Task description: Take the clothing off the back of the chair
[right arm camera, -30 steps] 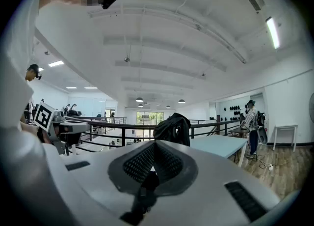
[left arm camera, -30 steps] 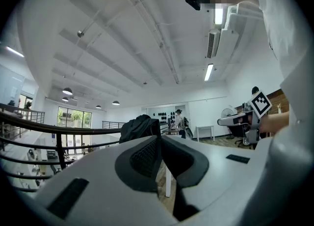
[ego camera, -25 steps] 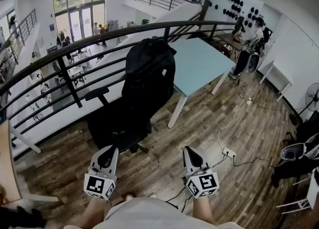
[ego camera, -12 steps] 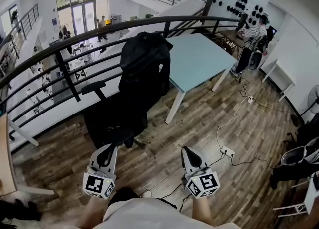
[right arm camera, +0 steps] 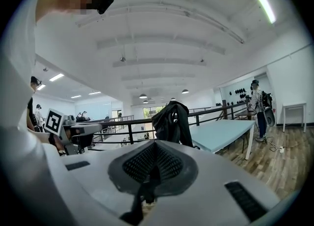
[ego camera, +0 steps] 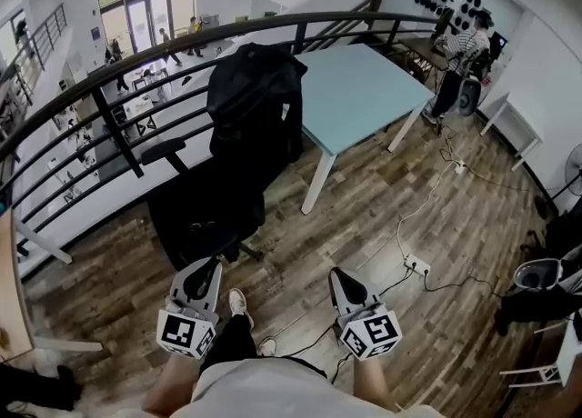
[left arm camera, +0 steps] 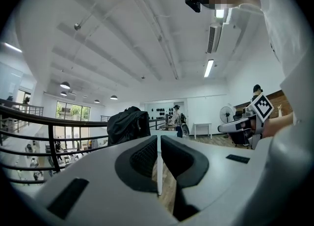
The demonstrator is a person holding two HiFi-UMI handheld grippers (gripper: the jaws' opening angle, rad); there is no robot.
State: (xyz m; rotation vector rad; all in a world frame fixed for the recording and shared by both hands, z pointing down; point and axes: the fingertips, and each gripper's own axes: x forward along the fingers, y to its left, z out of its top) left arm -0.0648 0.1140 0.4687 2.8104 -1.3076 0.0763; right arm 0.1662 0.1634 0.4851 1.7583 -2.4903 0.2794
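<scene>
A black jacket (ego camera: 255, 89) hangs over the back of a black office chair (ego camera: 205, 216), which stands by the railing in the head view. The jacket also shows far ahead in the left gripper view (left arm camera: 128, 127) and in the right gripper view (right arm camera: 171, 122). My left gripper (ego camera: 205, 271) is held low, well short of the chair seat, its jaws all but together with nothing between them (left arm camera: 158, 141). My right gripper (ego camera: 342, 278) hangs beside it over the wooden floor, shut and empty (right arm camera: 154, 147).
A light blue table (ego camera: 364, 89) stands right of the chair. A dark railing (ego camera: 136, 75) runs behind both. A power strip (ego camera: 416, 268) and cables lie on the floor at right. A person (ego camera: 459, 53) stands at the far right. My shoe (ego camera: 238, 303) is below the chair.
The chair and jacket have slid left in the head view as I stepped closer. My foot has come into view. Both grippers kept their place low in the picture.
</scene>
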